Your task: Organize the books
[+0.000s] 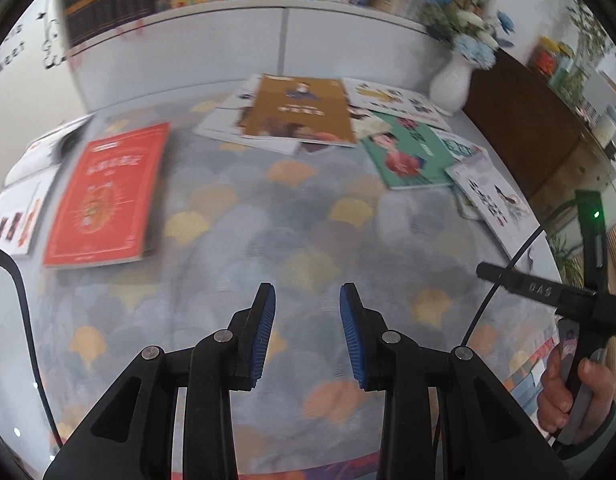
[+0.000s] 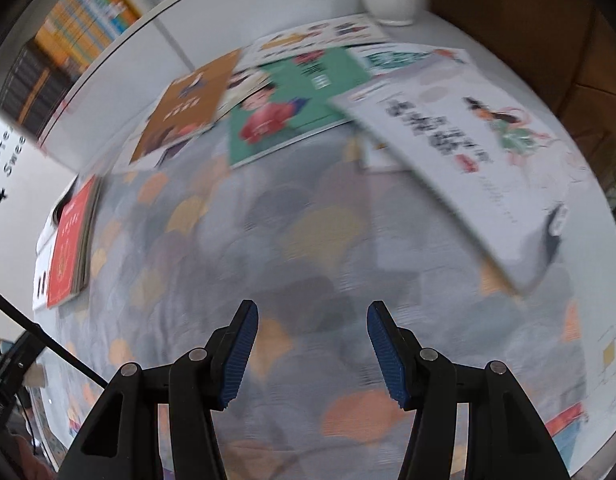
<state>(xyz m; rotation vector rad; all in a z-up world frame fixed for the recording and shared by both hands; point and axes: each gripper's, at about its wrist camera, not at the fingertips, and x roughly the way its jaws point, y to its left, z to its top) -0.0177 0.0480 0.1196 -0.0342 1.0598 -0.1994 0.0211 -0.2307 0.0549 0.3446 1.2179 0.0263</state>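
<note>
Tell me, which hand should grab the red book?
Probably left. The red book lies closer to the left gripper; from the right gripper it sits far off at the table's edge. Both jaws are empty.

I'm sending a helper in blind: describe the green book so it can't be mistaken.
Start at the white vase at the table's far edge. Just in front of it, books lie fanned flat; the green book sits between the brown book and a white book. It alone has a green cover, showing a figure in red.
</note>
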